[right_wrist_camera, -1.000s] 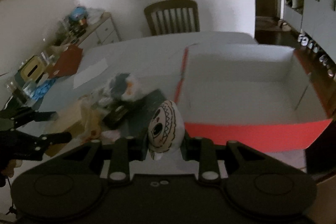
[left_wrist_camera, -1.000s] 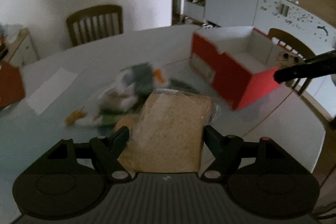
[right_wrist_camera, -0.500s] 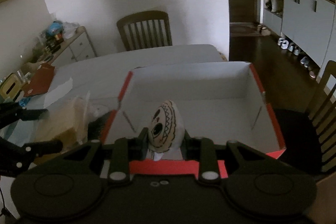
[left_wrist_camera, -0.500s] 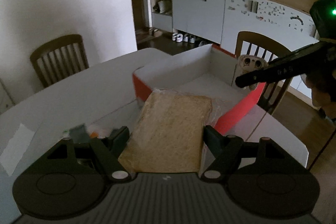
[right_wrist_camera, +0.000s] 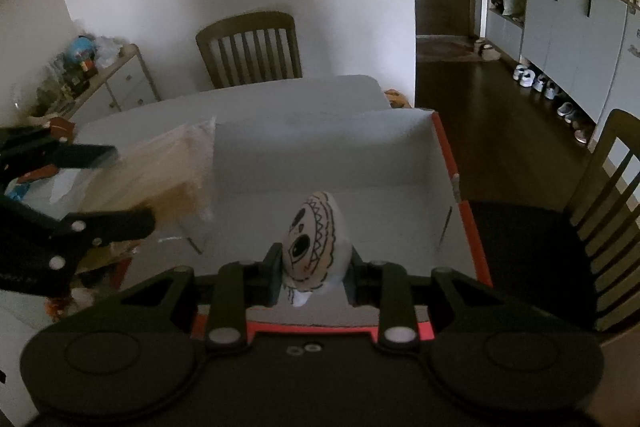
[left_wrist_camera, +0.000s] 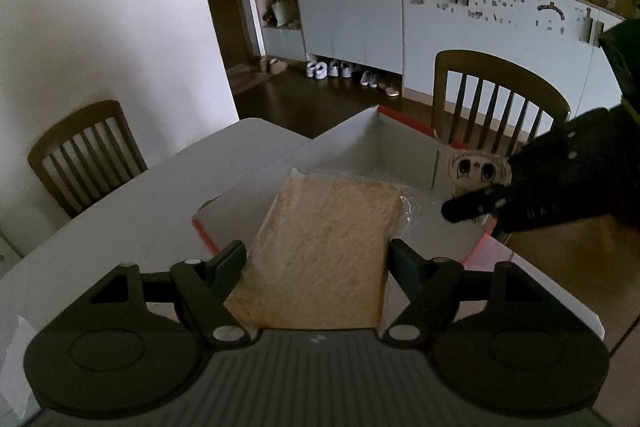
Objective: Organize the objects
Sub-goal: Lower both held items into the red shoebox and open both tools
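Box (left_wrist_camera: 404,163), red outside and white inside, sits at the table's (left_wrist_camera: 152,211) far corner in your left wrist view, and nothing lies on its floor yet. Your left gripper (left_wrist_camera: 316,259) is closed on the bagged bread (left_wrist_camera: 328,239), which hangs over the box's near edge, above the inside. At the box's right edge, your right gripper (left_wrist_camera: 480,203) carries the toy (left_wrist_camera: 478,169).

In the right wrist view, your right gripper (right_wrist_camera: 312,271) is clamped on the toy (right_wrist_camera: 316,239), a white plush with a black-lined face, held above the box's (right_wrist_camera: 444,147) near edge. The bread (right_wrist_camera: 160,175) comes in over the left edge. Judging from this, both items are ready to drop; neither is released. Some clutter seems left on the table by the box's left side, too blurred to name.
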The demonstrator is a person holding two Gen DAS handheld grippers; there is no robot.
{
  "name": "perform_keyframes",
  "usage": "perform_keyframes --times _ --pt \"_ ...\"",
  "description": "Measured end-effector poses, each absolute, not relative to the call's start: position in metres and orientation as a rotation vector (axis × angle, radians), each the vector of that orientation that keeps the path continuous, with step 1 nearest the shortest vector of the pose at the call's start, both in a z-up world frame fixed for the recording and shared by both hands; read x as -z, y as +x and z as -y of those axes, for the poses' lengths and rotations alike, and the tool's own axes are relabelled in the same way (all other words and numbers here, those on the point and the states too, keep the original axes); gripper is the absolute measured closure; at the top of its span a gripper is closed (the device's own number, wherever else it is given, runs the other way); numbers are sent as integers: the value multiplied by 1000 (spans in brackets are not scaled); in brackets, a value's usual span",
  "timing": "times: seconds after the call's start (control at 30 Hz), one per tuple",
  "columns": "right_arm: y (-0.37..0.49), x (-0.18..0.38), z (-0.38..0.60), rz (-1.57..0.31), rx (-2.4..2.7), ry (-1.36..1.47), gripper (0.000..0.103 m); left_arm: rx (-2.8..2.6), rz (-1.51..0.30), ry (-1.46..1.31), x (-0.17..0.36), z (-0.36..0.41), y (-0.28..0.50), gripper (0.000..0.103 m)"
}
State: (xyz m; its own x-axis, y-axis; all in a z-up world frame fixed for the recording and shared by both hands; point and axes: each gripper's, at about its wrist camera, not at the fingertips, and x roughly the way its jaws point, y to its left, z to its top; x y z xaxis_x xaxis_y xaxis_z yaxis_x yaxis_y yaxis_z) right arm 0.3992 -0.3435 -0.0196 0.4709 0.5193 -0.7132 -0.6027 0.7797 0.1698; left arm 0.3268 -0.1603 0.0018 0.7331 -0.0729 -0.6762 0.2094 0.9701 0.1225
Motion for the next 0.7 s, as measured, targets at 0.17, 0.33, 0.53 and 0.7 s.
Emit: perform_keyframes --times 0.17,0.33,0.53,0.7 --pt "412 29 343 -855 -691 -118 75 144 -772 218 16 172 351 26" --pt "422 42 336 -892 -714 -146 75 125 -833 245 35 178 381 26" --pt "432 57 326 -933 -695 -201 73 104 -913 305 63 185 411 26" --pt "442 67 321 -964 -706 -219 75 96 -971 306 80 186 427 26"
